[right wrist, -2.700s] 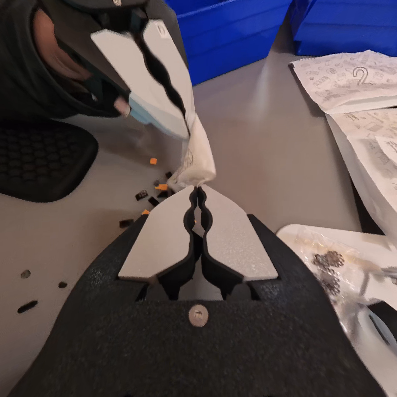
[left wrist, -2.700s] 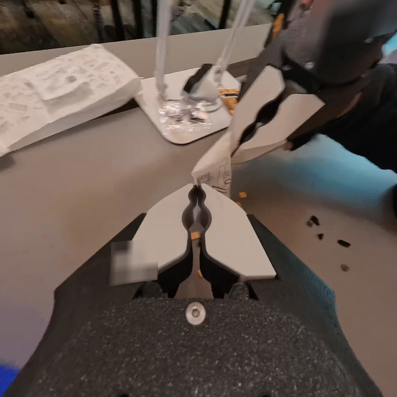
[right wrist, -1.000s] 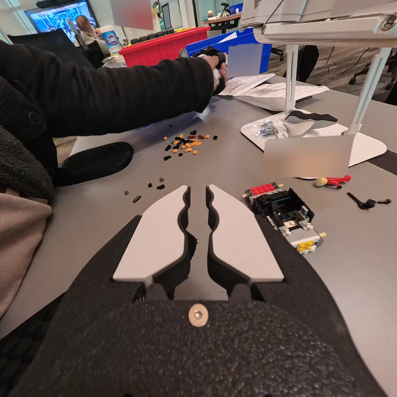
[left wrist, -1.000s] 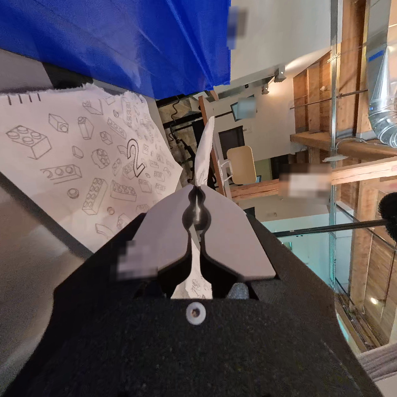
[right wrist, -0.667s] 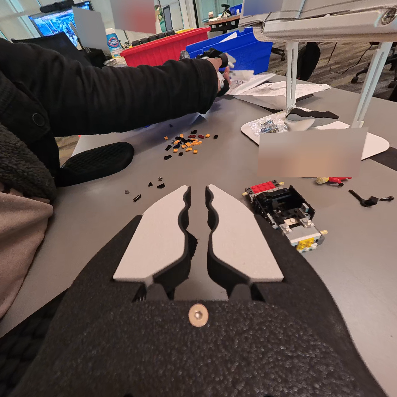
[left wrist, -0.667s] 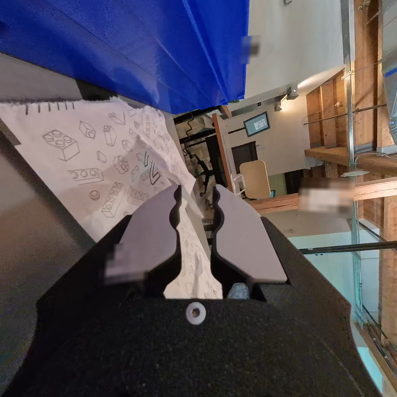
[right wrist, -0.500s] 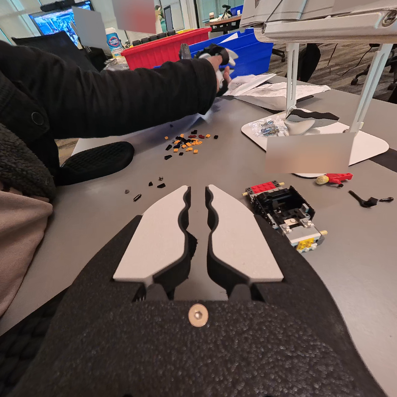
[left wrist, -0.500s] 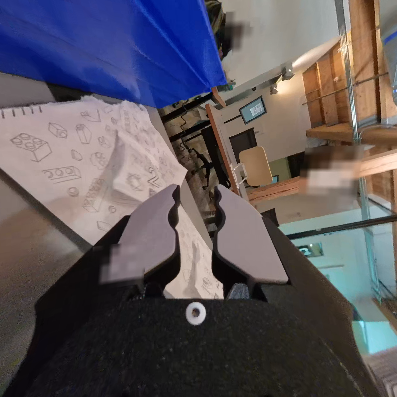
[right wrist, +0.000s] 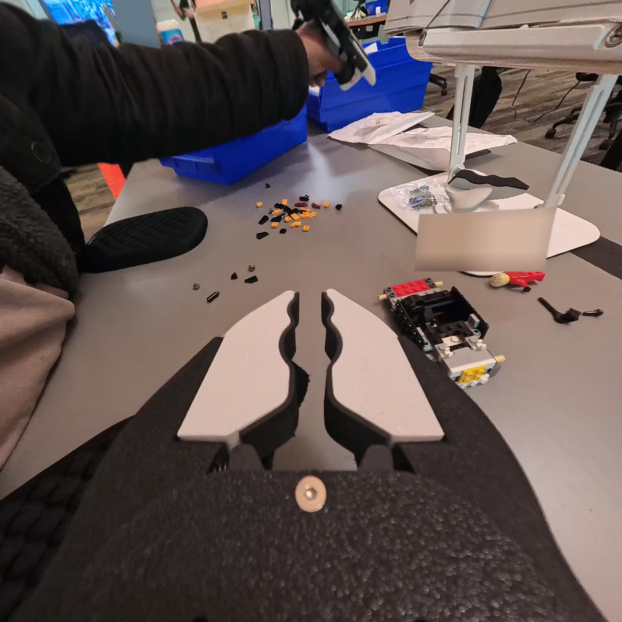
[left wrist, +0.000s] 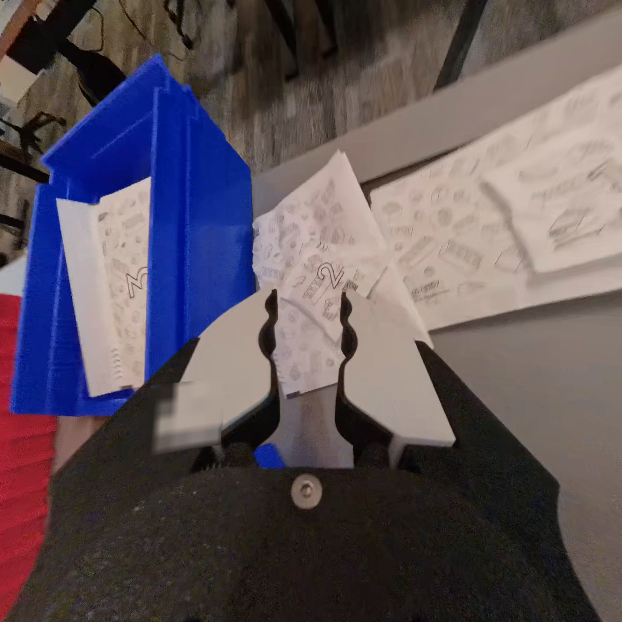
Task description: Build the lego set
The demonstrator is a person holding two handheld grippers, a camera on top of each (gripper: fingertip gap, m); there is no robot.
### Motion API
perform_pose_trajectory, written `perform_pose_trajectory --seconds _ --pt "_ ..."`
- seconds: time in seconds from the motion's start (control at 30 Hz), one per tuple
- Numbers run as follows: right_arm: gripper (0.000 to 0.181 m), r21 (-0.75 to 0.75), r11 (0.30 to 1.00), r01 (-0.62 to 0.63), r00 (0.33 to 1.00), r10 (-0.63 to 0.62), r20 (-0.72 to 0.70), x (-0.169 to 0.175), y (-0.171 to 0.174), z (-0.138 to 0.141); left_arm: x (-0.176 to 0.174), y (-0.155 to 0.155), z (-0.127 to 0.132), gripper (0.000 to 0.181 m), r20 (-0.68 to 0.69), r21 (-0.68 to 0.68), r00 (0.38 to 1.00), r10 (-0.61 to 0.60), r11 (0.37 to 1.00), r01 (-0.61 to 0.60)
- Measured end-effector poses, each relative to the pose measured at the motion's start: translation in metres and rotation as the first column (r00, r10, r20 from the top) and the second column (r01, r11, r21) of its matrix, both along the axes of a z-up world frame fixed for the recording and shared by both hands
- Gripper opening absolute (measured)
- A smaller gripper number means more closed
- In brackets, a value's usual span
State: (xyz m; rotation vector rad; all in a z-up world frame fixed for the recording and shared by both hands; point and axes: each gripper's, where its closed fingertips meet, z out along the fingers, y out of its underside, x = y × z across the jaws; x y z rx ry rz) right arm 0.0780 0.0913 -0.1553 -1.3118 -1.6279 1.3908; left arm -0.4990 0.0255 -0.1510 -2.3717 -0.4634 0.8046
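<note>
My left gripper [left wrist: 308, 294] is open and empty, above an empty white paper bag [left wrist: 313, 269] lying on the grey table beside a blue bin [left wrist: 195, 235]. It shows far off in the right wrist view [right wrist: 350, 64], held up at the end of a black sleeve. My right gripper [right wrist: 309, 293] is open and empty, low over the table. A partly built black, grey, red and yellow lego car [right wrist: 437, 330] sits just right of it. A pile of small orange and black pieces [right wrist: 289, 215] lies ahead, with a few black bits [right wrist: 232, 279] nearer.
Another paper bag [left wrist: 114, 286] stands in the blue bin. More paper bags [left wrist: 505, 242] lie along the table's far edge. A white stand base [right wrist: 488, 218] with a clear parts bag [right wrist: 417, 198], a red minifigure [right wrist: 518, 278], a black part [right wrist: 565, 314] and a black armrest [right wrist: 144, 235] are around. The tips of one gripper are about 60 centimetres away from the tips of the other. To the black armrest [right wrist: 144, 235]: right tips about 35 centimetres, left tips about 50 centimetres.
My left gripper let go of the empty paper bag near the blue bin and has swung up and away from it. My right gripper has stayed open and still.
</note>
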Motion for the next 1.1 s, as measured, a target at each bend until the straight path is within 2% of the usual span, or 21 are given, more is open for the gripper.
perform_pose_trajectory --seconds 0.1,0.17,0.27,0.37,0.5,0.53,0.57,0.6,0.73,0.83,0.93,1.1 --pt "0.012 -0.002 1.000 -0.002 1.000 0.002 0.008 0.000 0.000 -0.003 0.000 -0.006 -0.028 0.044 -0.017 -0.313 0.991 -0.131 0.942 0.119" --pt "0.012 -0.002 1.000 -0.001 1.000 0.001 0.015 -0.001 0.001 -0.005 -0.001 -0.009 -0.044 0.047 0.002 -0.416 0.985 -0.172 0.896 0.158" --pt "0.012 0.002 1.000 0.004 1.000 -0.004 0.021 0.000 0.002 -0.007 -0.008 -0.012 -0.068 0.051 0.052 -0.461 0.983 -0.178 0.869 0.182" --pt "0.012 -0.003 1.000 0.011 1.000 -0.011 0.019 0.001 0.004 -0.007 -0.018 -0.012 -0.078 0.049 0.026 -0.478 0.979 -0.204 0.857 0.192" --pt "0.012 -0.020 1.000 0.014 1.000 -0.013 0.025 0.000 0.006 -0.010 -0.026 -0.009 -0.084 0.034 0.009 -0.473 0.977 -0.215 0.860 0.193" --pt "0.012 -0.018 1.000 0.013 0.999 -0.012 0.030 0.000 0.006 -0.012 -0.029 -0.010 -0.085 0.022 -0.007 -0.480 0.979 -0.206 0.859 0.178" --pt "0.012 -0.015 1.000 0.012 0.999 -0.012 0.034 0.000 0.006 -0.013 -0.032 -0.011 -0.084 0.005 -0.022 -0.483 0.981 -0.193 0.861 0.159" --pt "0.012 -0.012 1.000 0.012 0.999 -0.011 0.036 -0.001 0.005 -0.014 -0.033 -0.011 -0.084 0.001 -0.030 -0.474 0.984 -0.175 0.869 0.140" --pt "0.012 -0.016 1.000 0.011 0.999 -0.010 0.036 -0.001 0.005 -0.014 -0.033 -0.014 -0.077 0.000 0.019 -0.398 1.000 -0.017 0.917 0.023" --pt "0.012 -0.014 1.000 0.010 0.999 -0.010 0.031 0.000 0.004 -0.012 -0.031 -0.021 -0.069 0.000 0.068 -0.372 0.991 0.112 0.925 -0.079" --pt "0.012 -0.019 1.000 0.008 1.000 -0.007 0.028 -0.001 0.003 -0.012 -0.020 -0.025 -0.066 0.000 0.167 -0.375 0.961 0.222 0.915 -0.146" --pt "0.012 -0.023 1.000 0.007 1.000 -0.006 0.030 -0.001 0.003 -0.012 -0.006 -0.024 -0.070 0.000 0.324 -0.417 0.885 0.335 0.890 -0.184"
